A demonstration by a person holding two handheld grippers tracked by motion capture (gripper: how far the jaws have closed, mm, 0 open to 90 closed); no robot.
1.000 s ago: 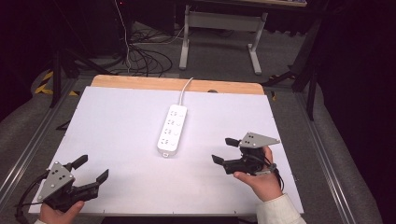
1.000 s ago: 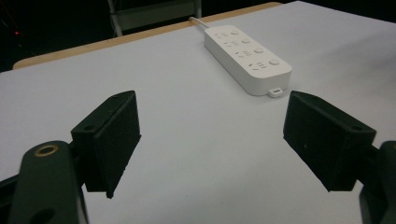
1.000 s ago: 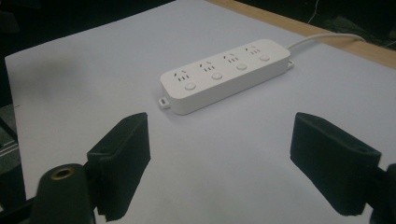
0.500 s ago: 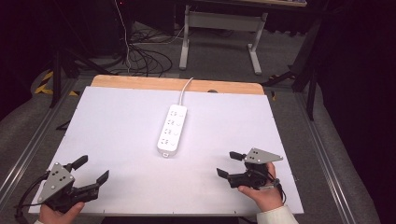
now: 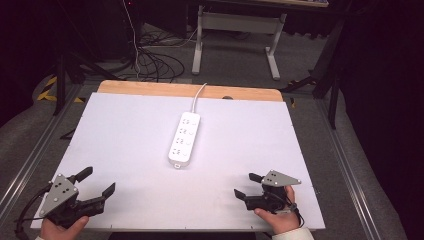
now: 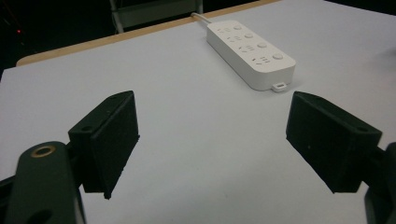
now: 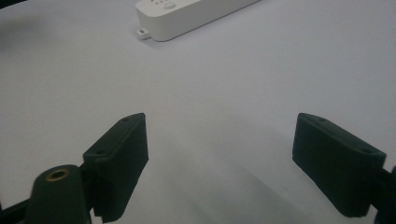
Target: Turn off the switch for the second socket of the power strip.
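Lying flat near the middle of the white table top (image 5: 125, 150), the power strip (image 5: 184, 139) runs lengthwise away from the person, its white cord (image 5: 200, 91) leading off over the far wooden edge (image 5: 150, 89). Nothing is plugged into any of its sockets, as far as the high view shows, and no plug or other item lies on the board.

Left gripper (image 5: 98, 184) sits at the near left corner, held in the person's hand (image 5: 60, 231), jaws spread wide and empty. Its own view looks between the jaws toward the near end of the strip, which is well apart from them.

Right gripper (image 5: 247, 185) sits at the near right edge, gripped by the other hand (image 5: 278, 220), jaws likewise wide apart and holding nothing. Its own view places the strip's near end far ahead, with bare board between.

Assessment: neither gripper touches the strip, and both are well clear of it. Judged from this layout, no handling of the strip is evident; approach, contact and any repositioning all appear outstanding. Work stands at its starting point or at rest.
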